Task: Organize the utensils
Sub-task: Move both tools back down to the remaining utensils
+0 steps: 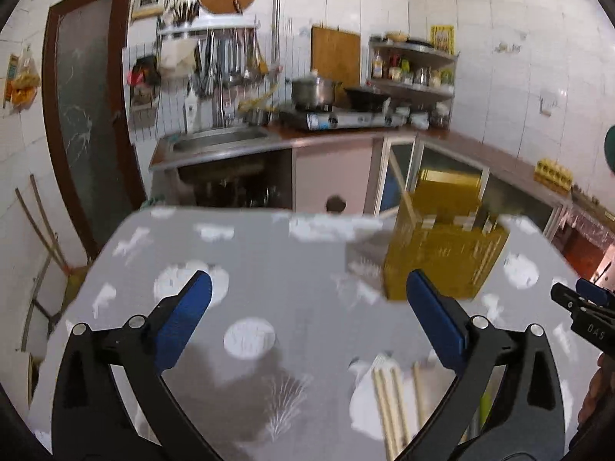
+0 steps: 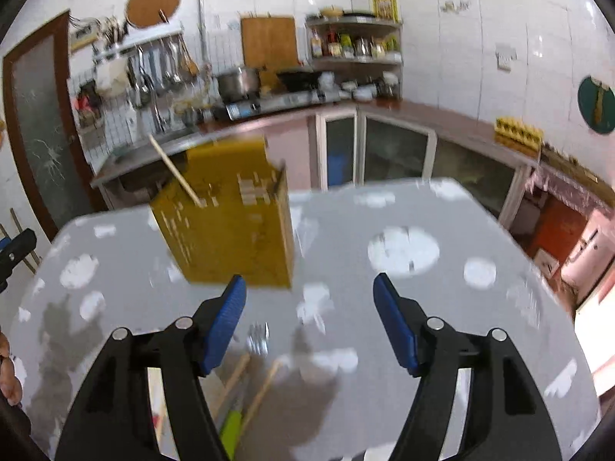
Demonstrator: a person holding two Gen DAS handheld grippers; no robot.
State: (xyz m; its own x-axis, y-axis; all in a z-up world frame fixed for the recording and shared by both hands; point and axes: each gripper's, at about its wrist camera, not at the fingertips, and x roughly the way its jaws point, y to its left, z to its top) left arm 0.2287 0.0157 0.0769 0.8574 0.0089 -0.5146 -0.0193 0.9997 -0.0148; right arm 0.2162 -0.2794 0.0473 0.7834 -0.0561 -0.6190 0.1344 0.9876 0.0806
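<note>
Kitchen tabletop (image 2: 480, 230) is carrying light, stiff chopsticks (image 2: 261, 388) at six o'clock; you're holding both grippers, left gripper (image 1: 307, 307) and right gripper (image 2: 309, 307), wide open and empty, so be pinching them mid-shaft.

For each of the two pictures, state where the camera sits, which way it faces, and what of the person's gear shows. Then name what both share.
Left wrist: on the left gripper, facing across the table toward the sink; the right gripper shows at the right edge.
Right wrist: on the right gripper, facing the counter corner; both jaws wide apart.
Shared: yellow utensil holder, chopsticks.
</note>
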